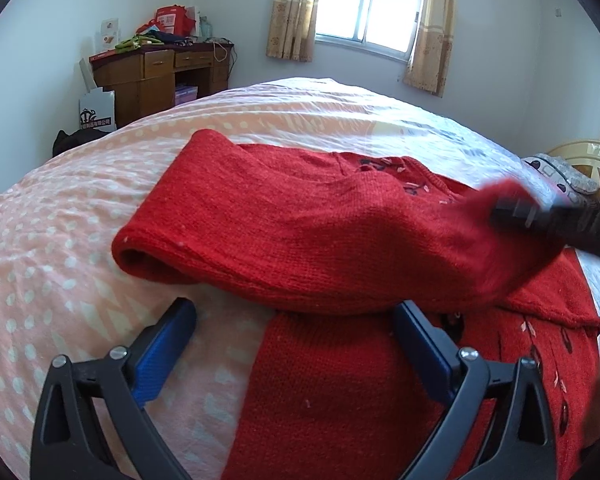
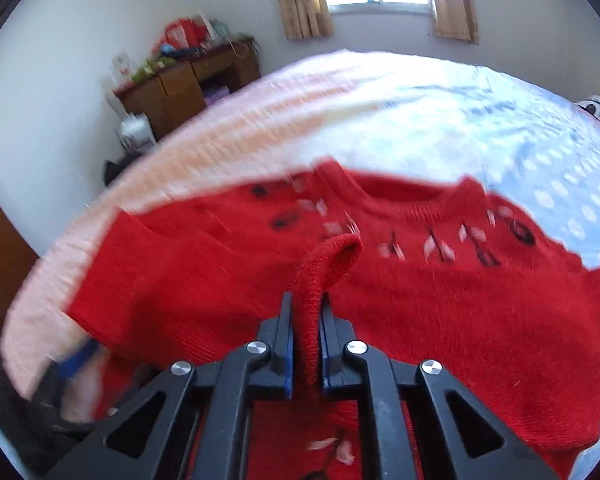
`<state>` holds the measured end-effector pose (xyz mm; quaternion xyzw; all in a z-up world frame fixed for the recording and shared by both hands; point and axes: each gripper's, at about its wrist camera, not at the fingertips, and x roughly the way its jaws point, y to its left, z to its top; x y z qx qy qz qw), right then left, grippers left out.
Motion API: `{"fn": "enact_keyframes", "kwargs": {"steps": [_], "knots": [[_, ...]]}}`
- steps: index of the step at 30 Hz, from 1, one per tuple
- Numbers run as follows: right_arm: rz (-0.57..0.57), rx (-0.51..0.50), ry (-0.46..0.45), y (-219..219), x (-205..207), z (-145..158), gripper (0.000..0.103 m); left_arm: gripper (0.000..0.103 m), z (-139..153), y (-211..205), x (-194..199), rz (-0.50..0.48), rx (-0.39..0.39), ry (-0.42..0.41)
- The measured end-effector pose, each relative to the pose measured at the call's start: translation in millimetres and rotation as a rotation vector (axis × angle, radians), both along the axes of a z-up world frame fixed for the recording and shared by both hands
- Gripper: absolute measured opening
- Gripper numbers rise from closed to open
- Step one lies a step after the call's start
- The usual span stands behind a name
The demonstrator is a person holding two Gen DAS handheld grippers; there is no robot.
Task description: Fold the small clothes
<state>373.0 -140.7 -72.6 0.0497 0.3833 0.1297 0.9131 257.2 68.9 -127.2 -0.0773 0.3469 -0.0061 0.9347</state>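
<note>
A small red knitted sweater (image 1: pixel 300 232) with black and pink stitched marks lies on the bed (image 1: pixel 80 248); it also shows in the right wrist view (image 2: pixel 420 300). One sleeve is folded across its body. My left gripper (image 1: pixel 296 320) is open and empty, low over the sweater's lower edge, one finger over the sheet and one over the knit. My right gripper (image 2: pixel 306 320) is shut on the cuff of the sleeve (image 2: pixel 324 264) and holds it above the sweater's chest. It shows blurred in the left wrist view (image 1: pixel 532 216) at the right.
The bed has a pink and pale blue dotted sheet (image 2: pixel 500 132). A wooden desk (image 1: pixel 160 76) piled with red boxes stands against the far wall at the left. A curtained window (image 1: pixel 368 4) is behind the bed. A patterned pillow (image 1: pixel 560 178) lies at the bed's right edge.
</note>
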Motion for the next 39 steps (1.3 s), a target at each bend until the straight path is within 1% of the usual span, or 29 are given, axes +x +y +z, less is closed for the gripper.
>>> {"fn": "enact_keyframes", "kwargs": {"steps": [1,4,6,7,10,13,15,16,17,18,19,20,22,24,25,26,27,28,29,31,32,37,39], "knots": [[0.01,0.021,-0.021,2,0,13,0.008,0.102,0,0,0,0.002,-0.001,0.0],[0.057,0.058,-0.107,19,0,67,0.008,0.102,2,1,1,0.013,-0.011,0.013],[0.077,0.061,-0.159,27,0,96,0.008,0.102,8,3,1,0.039,-0.029,0.018],[0.087,0.059,-0.193,34,0,113,0.008,0.102,13,4,-1,0.053,-0.04,0.004],[0.116,0.04,-0.261,46,-2,147,0.008,0.102,26,-1,-3,0.059,-0.052,-0.051],[0.129,0.037,-0.288,52,-3,163,0.008,0.102,31,-20,14,0.042,-0.013,-0.036],[0.132,0.036,-0.291,54,-2,165,0.008,0.102,31,-29,29,0.077,0.048,-0.022],[0.128,0.029,-0.296,54,-1,166,0.008,0.102,28,-31,39,0.123,0.071,-0.006],[0.121,0.024,-0.3,53,-1,166,0.008,0.102,23,-28,49,0.173,0.068,0.03],[0.113,0.025,-0.302,50,0,166,0.008,0.1,16,-20,61,0.227,0.027,0.094],[0.104,0.039,-0.3,44,0,165,0.008,0.1,11,-13,68,0.264,-0.009,0.13],[0.098,0.054,-0.296,40,3,165,0.008,0.099,9,-8,74,0.302,-0.032,0.145],[0.082,0.077,-0.283,28,6,161,0.008,0.1,15,-6,78,0.351,-0.06,0.118],[0.064,0.094,-0.269,18,11,157,0.008,0.1,21,-10,84,0.357,-0.085,0.095],[0.058,0.108,-0.258,14,13,154,0.008,0.1,21,-13,88,0.352,-0.073,0.093],[0.05,0.118,-0.248,10,15,150,0.008,0.1,20,-18,93,0.355,-0.033,0.103],[0.044,0.121,-0.242,7,16,147,0.008,0.1,14,-22,101,0.367,0.015,0.137],[0.036,0.118,-0.242,2,16,144,0.008,0.1,7,-20,107,0.38,0.026,0.182],[0.024,0.111,-0.246,-3,16,142,0.008,0.1,3,-16,109,0.392,0.018,0.2],[-0.009,0.108,-0.249,-15,17,138,0.008,0.1,5,-12,106,0.434,0.023,0.182],[-0.025,0.117,-0.242,-22,18,135,0.008,0.1,3,-11,106,0.447,0.031,0.188],[-0.13,0.189,-0.215,-72,17,117,0.008,0.1,2,-12,111,0.461,0.049,0.19],[-0.159,0.212,-0.206,-88,13,109,0.008,0.1,1,-16,104,0.472,0.064,0.193]]}}
